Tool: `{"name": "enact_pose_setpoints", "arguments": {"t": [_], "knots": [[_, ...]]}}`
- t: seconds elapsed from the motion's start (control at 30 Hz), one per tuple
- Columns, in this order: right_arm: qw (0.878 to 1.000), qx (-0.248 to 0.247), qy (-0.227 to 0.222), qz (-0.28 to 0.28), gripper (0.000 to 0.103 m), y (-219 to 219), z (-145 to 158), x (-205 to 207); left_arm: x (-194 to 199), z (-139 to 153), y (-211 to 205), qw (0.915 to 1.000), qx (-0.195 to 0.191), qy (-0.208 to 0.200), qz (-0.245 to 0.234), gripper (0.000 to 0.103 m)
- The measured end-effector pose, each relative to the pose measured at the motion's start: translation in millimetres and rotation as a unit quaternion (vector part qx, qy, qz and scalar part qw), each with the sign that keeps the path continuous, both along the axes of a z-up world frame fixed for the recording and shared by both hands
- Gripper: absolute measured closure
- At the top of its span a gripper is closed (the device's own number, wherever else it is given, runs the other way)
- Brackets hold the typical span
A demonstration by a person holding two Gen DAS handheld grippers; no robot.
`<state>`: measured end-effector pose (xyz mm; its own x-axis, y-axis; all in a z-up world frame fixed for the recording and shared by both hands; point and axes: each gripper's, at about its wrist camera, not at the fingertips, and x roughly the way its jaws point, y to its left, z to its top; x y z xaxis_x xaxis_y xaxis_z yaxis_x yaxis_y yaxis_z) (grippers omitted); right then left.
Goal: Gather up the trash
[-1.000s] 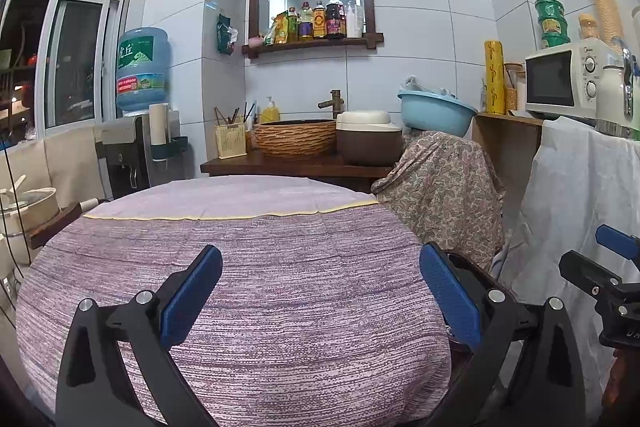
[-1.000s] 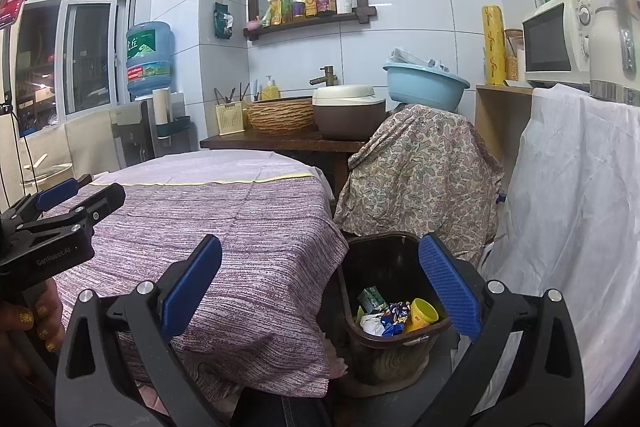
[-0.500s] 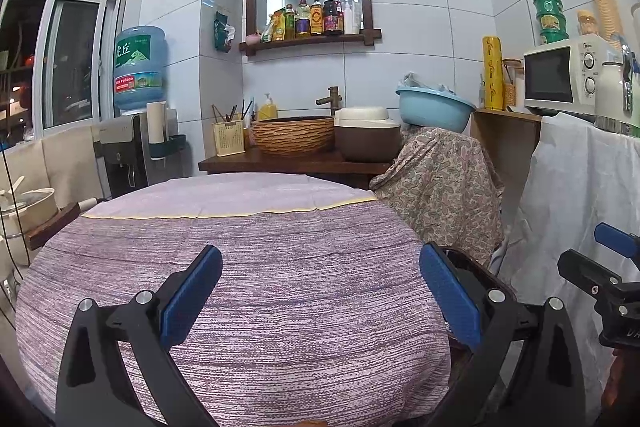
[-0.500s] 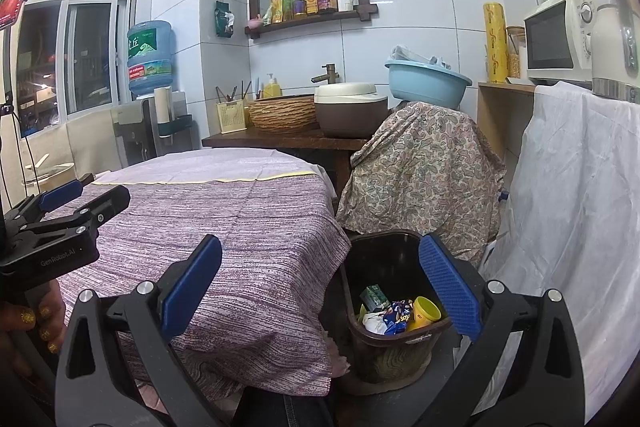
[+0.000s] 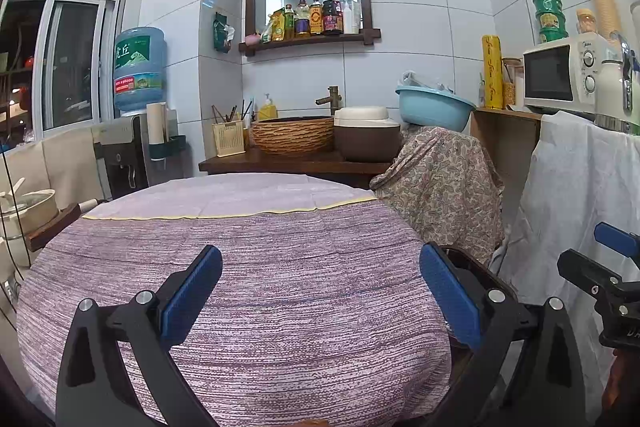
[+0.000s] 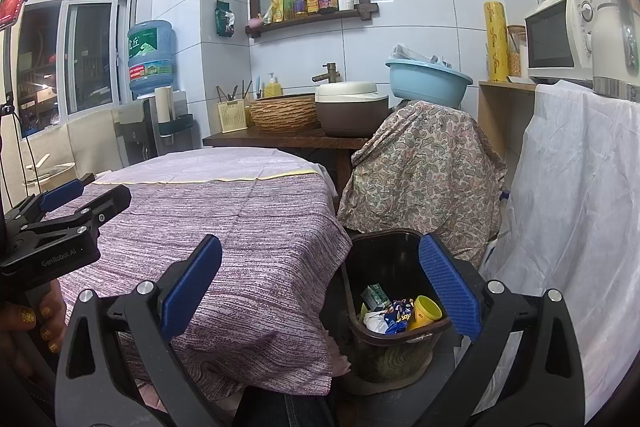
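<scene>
A dark trash bin (image 6: 390,337) stands on the floor at the table's right corner. Inside it lie a yellow cup (image 6: 427,311), a blue wrapper (image 6: 398,314), a green packet (image 6: 375,297) and white paper. My right gripper (image 6: 320,287) hangs open above the table corner and the bin, holding nothing. My left gripper (image 5: 320,291) is open over the purple striped tablecloth (image 5: 240,267), also holding nothing. Only the bin's rim (image 5: 476,267) shows in the left wrist view. I see no loose trash on the cloth.
A stool draped in paisley cloth (image 6: 424,167) stands behind the bin. A white-covered cabinet (image 6: 576,227) with a microwave (image 6: 560,35) fills the right. A counter (image 6: 288,139) with a basket, a pot and a blue basin (image 6: 426,79) is at the back. A water dispenser (image 5: 138,71) stands left.
Both views have shifted very slightly; the grippers stay open and nothing on the table or in the bin has moved.
</scene>
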<state>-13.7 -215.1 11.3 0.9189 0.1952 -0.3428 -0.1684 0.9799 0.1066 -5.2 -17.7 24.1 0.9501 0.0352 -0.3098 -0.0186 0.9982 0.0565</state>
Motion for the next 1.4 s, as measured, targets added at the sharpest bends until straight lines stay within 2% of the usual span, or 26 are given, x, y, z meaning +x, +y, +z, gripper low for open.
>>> {"name": "enact_pose_setpoints", "arguments": {"t": [1.4], "knots": [[1.0,0.008,0.005,-0.002,0.006,2.6,-3.6,-1.2,1.2,-5.1,0.5,1.0,-0.001,0.006,-0.005,0.005]]}}
